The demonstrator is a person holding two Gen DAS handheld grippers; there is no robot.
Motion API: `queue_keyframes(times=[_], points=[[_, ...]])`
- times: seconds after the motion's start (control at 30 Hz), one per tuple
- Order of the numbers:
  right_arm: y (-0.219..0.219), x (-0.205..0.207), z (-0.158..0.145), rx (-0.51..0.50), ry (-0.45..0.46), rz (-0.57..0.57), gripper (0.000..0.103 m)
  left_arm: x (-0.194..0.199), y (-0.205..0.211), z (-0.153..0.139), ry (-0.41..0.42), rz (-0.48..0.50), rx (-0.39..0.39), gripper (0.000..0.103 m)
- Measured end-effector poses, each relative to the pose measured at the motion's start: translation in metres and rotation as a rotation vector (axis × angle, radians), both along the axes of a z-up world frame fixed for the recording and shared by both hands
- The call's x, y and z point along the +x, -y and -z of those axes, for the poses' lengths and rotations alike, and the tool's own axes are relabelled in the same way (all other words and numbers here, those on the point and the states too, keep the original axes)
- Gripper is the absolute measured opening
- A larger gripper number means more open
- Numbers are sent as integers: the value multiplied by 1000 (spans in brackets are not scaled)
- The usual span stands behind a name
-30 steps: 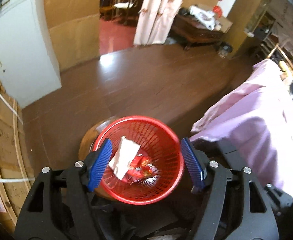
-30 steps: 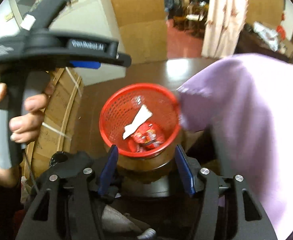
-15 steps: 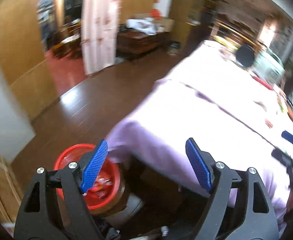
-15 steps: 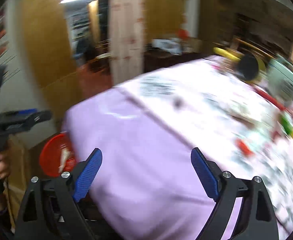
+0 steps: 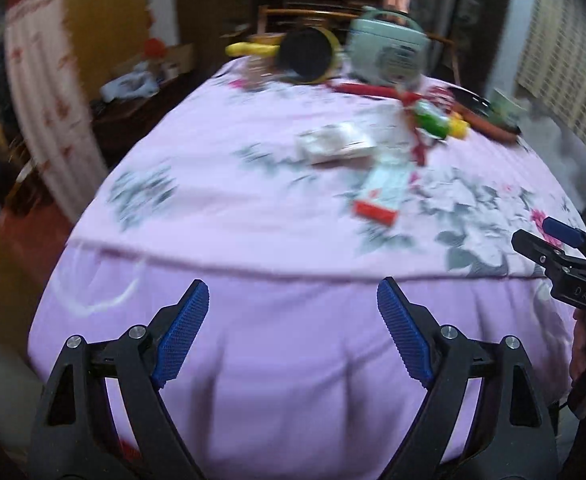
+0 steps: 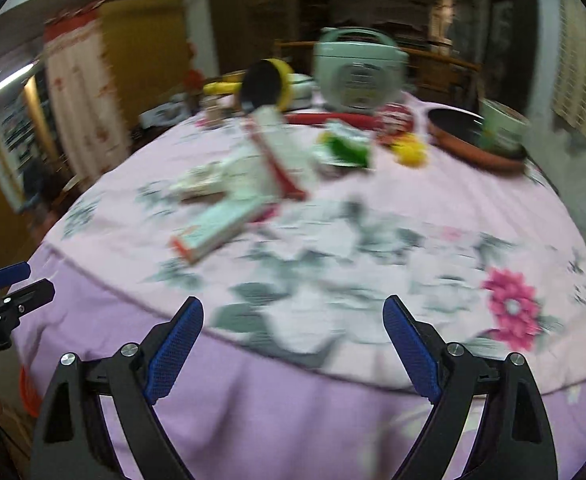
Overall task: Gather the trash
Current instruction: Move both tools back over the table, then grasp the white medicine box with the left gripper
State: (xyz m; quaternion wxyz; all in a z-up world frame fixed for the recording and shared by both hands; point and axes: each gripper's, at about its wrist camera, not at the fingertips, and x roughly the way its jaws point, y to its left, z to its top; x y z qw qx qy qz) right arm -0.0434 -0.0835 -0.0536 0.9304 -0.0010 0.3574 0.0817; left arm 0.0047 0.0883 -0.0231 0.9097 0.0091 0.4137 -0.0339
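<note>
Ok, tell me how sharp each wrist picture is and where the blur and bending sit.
Left wrist view: the left tool is crisp and open, while the wrappers on the lilac tablecloth are smeared by motion. The fisheye rounds the table edge and blackens the corners. Right wrist view: the right tool is sharp and open, the rice cooker and the litter are streaked, and the room behind is dim.

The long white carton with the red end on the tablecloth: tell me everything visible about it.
The carton is a long, flat box, apparently cardboard, white to pale green with a red band at its near end. It lies flat on the lilac floral tablecloth, red end toward the cameras, its far end running in among the paper litter behind it. Motion blur hides any print. No gripper touches it.
</note>
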Motion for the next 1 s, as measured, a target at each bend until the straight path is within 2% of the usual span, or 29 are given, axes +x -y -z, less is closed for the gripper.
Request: queue_keyframes(times=[0.17, 0.37, 0.53, 0.77, 0.87, 1.0], points=[[49, 19, 6, 44, -22, 85, 90, 46, 47, 10, -15, 57, 31, 84], [70, 37, 14, 29, -65, 106, 90, 86, 83, 24, -72, 147, 50, 84], [76, 45, 10, 23, -69, 103, 90, 114, 95, 40, -148, 175, 42, 84], [75, 53, 7, 15, -71, 88, 91, 139, 100, 50, -198, 179, 25, 84], [71, 55, 6, 7, -75, 74, 91, 153, 103, 58, -248, 194, -2, 84], [66, 56, 1, 2, -71, 64, 91, 160, 104, 68, -279, 173, -18, 81]])
